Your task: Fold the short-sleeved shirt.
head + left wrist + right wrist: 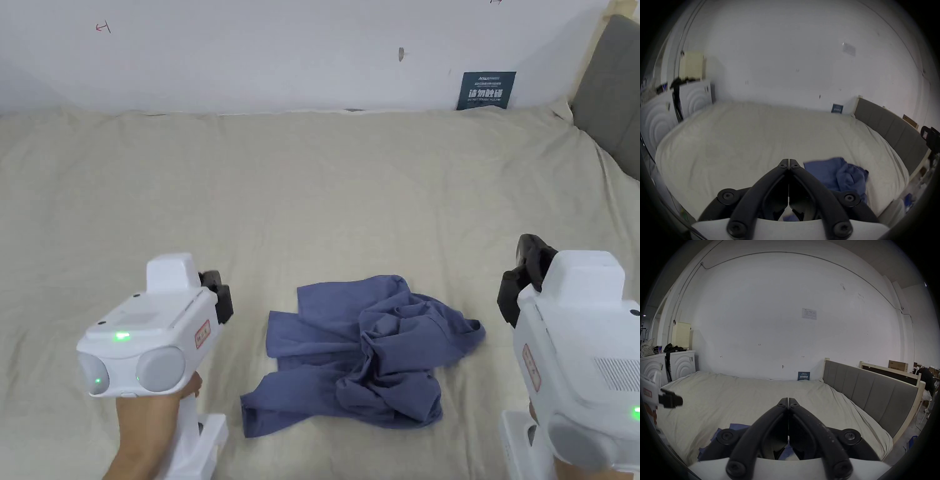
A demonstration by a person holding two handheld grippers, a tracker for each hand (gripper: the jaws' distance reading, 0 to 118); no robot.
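the shirt (pixel 362 353) lay crumpled between the left gripper (pixel 788 160) and right gripper (pixel 788 400) — both clenched, empty — so folding hadn't begun; next, they'd need to unclench and spread it.

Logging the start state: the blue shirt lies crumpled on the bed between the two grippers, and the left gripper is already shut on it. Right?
Not quite. The left gripper is shut, but on nothing: in the left gripper view its jaws meet over bare bed, beside the shirt. The head view shows the shirt crumpled between it and the right gripper.
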